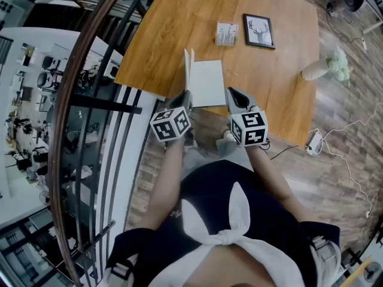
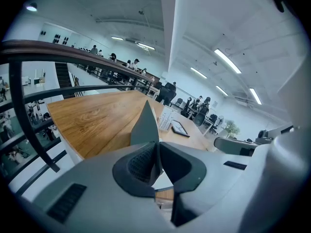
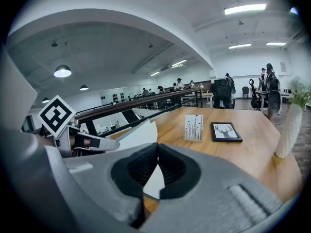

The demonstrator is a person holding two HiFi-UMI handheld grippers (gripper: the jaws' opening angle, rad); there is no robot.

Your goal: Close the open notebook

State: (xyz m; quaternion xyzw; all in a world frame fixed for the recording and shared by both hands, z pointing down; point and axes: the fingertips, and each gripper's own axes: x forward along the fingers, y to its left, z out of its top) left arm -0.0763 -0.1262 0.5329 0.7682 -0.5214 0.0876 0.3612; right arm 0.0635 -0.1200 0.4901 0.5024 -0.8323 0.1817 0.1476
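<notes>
Notebook [image 1: 206, 84] lies at 12 o'clock from you, right at the near edge of the surface [image 1: 179, 23]. The white page is flat. The raised cover [image 1: 188, 70] stands about upright along its 9 o'clock side.

Left tool [image 1: 186, 98]: clenched on the raised cover, low down near its 6 o'clock end. The sheet rises straight out from between the pads.

Right tool [image 1: 234, 98]: jaws together, with nothing visibly pinched. It sits at the notebook's 5 o'clock corner, and the white page shows just under it. You cannot tell whether it presses on the page.

Step in hand, as judged: swing the cover over toward 3 o'clock.

Risks from here:
- The cover is near its balance point. If your pinch slackens before it passes upright, it probably drops back toward 9 o'clock and the notebook stays open.
- The grip is at one end only. Pushing sideways from there may twist or crease the cover instead of turning it on the spine.
- The right tool stands in the landing zone. The cover likely comes down on it unless you clear it toward 4 o'clock first.
- If the right tool leaves too soon, nothing pins the page. A sideways pull could then drag the whole notebook, and the near edge at 6 o'clock leaves little margin before it tips off.
- The card stand [image 1: 227, 33] and framed picture [image 1: 258, 30] at 1 o'clock are well apart and look safe.
</notes>
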